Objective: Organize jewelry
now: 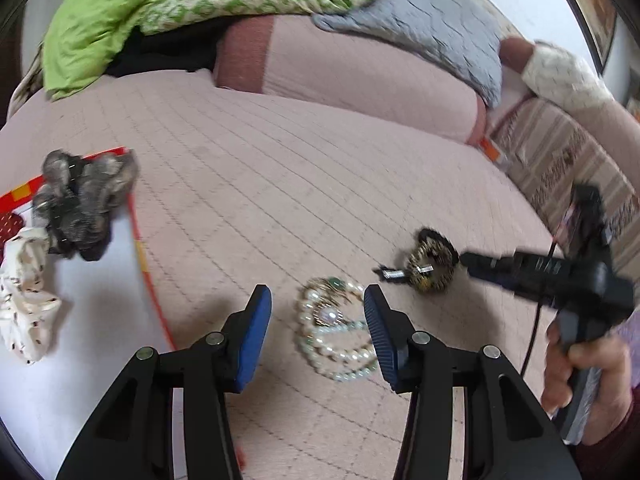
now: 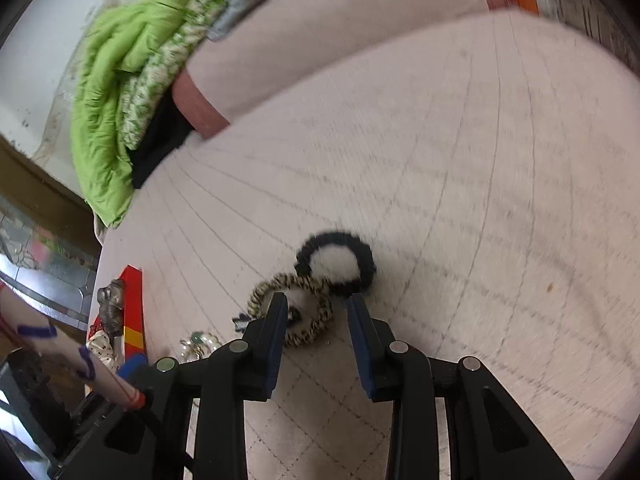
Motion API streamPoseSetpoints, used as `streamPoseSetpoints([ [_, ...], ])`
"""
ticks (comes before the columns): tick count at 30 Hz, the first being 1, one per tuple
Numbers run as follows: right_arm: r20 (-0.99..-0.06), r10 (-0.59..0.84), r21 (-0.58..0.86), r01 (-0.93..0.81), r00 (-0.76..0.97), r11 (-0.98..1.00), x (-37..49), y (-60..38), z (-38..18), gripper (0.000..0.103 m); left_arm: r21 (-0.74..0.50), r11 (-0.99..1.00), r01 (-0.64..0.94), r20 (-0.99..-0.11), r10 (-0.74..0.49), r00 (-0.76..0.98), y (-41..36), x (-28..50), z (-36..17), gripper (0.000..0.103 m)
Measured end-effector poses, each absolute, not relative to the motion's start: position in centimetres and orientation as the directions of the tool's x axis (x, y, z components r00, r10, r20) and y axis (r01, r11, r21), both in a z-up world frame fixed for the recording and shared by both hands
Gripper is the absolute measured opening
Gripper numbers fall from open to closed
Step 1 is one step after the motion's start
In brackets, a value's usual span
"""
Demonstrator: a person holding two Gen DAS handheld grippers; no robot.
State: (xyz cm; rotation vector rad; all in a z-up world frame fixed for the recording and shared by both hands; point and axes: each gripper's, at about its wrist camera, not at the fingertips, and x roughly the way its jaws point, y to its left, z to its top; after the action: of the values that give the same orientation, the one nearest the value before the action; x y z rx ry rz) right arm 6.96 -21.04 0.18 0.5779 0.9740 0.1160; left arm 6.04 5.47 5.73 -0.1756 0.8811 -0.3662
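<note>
- We are holding the left gripper [image 1: 318, 316] with its jaws spread, straddling the pearl bracelets [image 1: 336, 336] lying on the pink quilted bed cover [image 1: 280, 184]; the pads are not touching them.
- We are keeping the right gripper [image 2: 318, 312] partly spread over the leopard-print hair tie [image 2: 316, 320], pinching nothing.
- The black hair tie [image 2: 340, 260] is touching the leopard one.
- Grey scrunchies [image 1: 80, 200] are sitting on the red-edged white tray [image 1: 138, 240] at the left.
</note>
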Motion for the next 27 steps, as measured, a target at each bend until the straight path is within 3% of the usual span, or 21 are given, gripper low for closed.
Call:
streamPoseSetpoints([
  [6, -0.779, 0.314, 0.465, 0.164, 0.542, 0.870, 7.8, -19.8, -1.2, 0.033, -0.325, 0.918, 0.228, -0.717, -0.396, 0.574, 6.1, 6.3, 5.7, 0.047],
  [7, -0.783, 0.298, 0.442, 0.152, 0.547, 0.884, 8.0, -19.5, -1.1, 0.028, -0.326, 0.917, 0.230, -0.716, -0.399, 0.573, 6.0, 6.3, 5.7, 0.047],
  [9, -0.780, 0.287, 0.427, 0.138, 0.556, 0.893, 8.1, -19.4, -1.0, 0.009, -0.328, 0.915, 0.235, -0.716, -0.403, 0.569, 5.8, 6.3, 5.7, 0.047],
  [18, -0.636, 0.283, 0.525, 0.134, 0.718, 0.840, 6.0, -22.5, 3.4, 0.007, -0.356, 0.902, 0.245, -0.722, -0.432, 0.541, 5.6, 6.4, 5.4, 0.047],
  [23, -0.601, 0.287, 0.546, 0.122, 0.746, 0.829, 5.7, -22.7, 4.4, 0.007, -0.366, 0.889, 0.277, -0.758, -0.457, 0.466, 4.6, 6.2, 4.4, 0.047],
  [27, -0.597, 0.301, 0.551, 0.108, 0.744, 0.827, 5.7, -22.2, 4.6, 0.007, -0.297, 0.907, 0.300, -0.793, -0.409, 0.451, 3.6, 5.5, 3.8, 0.047],
])
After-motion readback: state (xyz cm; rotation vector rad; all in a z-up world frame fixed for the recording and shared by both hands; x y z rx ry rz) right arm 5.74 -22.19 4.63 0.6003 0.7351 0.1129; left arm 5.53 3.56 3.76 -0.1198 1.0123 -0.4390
